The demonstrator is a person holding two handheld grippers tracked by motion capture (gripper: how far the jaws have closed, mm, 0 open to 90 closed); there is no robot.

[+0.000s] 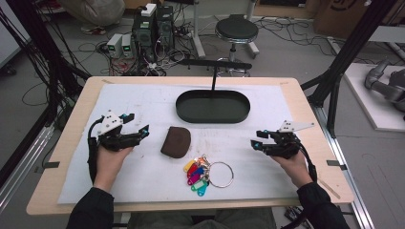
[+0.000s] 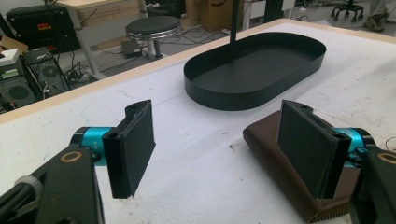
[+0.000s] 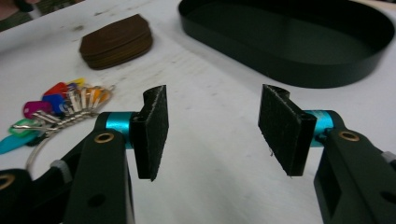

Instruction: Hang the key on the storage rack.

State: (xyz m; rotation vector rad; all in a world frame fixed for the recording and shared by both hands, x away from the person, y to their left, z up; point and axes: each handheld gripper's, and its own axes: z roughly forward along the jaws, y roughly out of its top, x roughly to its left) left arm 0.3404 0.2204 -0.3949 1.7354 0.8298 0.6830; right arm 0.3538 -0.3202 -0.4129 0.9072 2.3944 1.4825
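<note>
Brown leather pouch point(image 1: 175, 141), flat and rounded, lay near the middle of the white mat point(image 1: 143, 181) covering the wooden table point(image 1: 71, 129), just short of the black oval metal tray point(image 1: 212, 106) that stood toward the mat's far edge. A bunch of keys with coloured plastic tags on a metal ring point(image 1: 206, 173) lay near the mat's near edge, close beside the pouch but apart from it. Left gripper point(image 1: 136, 128) hovered toward the mat's left edge, jaws wide, nothing between them; in the left gripper view the pouch sat behind its right-hand pad point(image 2: 306, 147). Right gripper point(image 1: 258, 139) hovered toward the right edge, jaws apart with bare mat between them, touching nothing.
</note>
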